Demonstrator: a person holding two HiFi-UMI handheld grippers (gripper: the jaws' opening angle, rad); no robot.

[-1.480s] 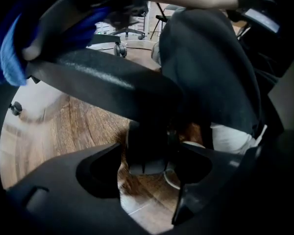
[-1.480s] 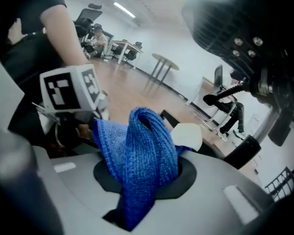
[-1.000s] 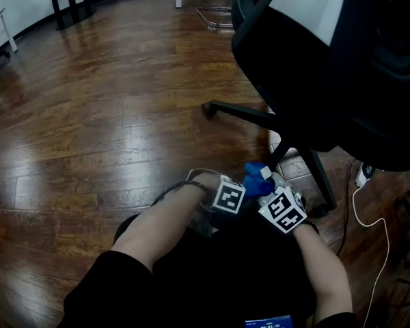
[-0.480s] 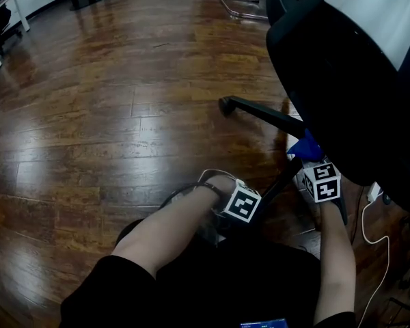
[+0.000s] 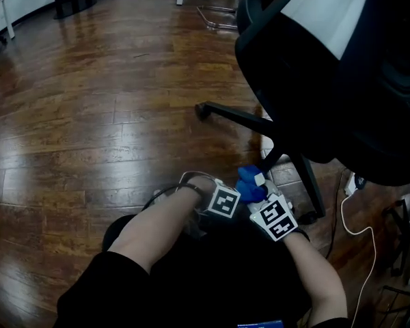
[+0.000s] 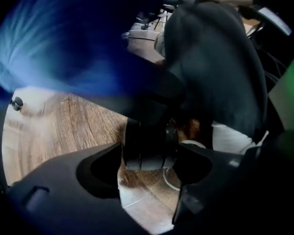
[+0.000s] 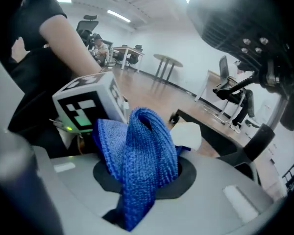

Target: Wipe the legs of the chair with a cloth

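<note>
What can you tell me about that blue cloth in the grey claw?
The cloth is bright blue, with a ribbed, knitted-looking weave, and seems soft. It is bunched into a standing loop, pinched in the right claw, with one end trailing out below. In the head view it sits low beside a chair leg.

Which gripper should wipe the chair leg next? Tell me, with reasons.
Right. The right gripper clamps the blue cloth beside the chair leg; the left gripper has a black caster between its jaws, no cloth.
</note>
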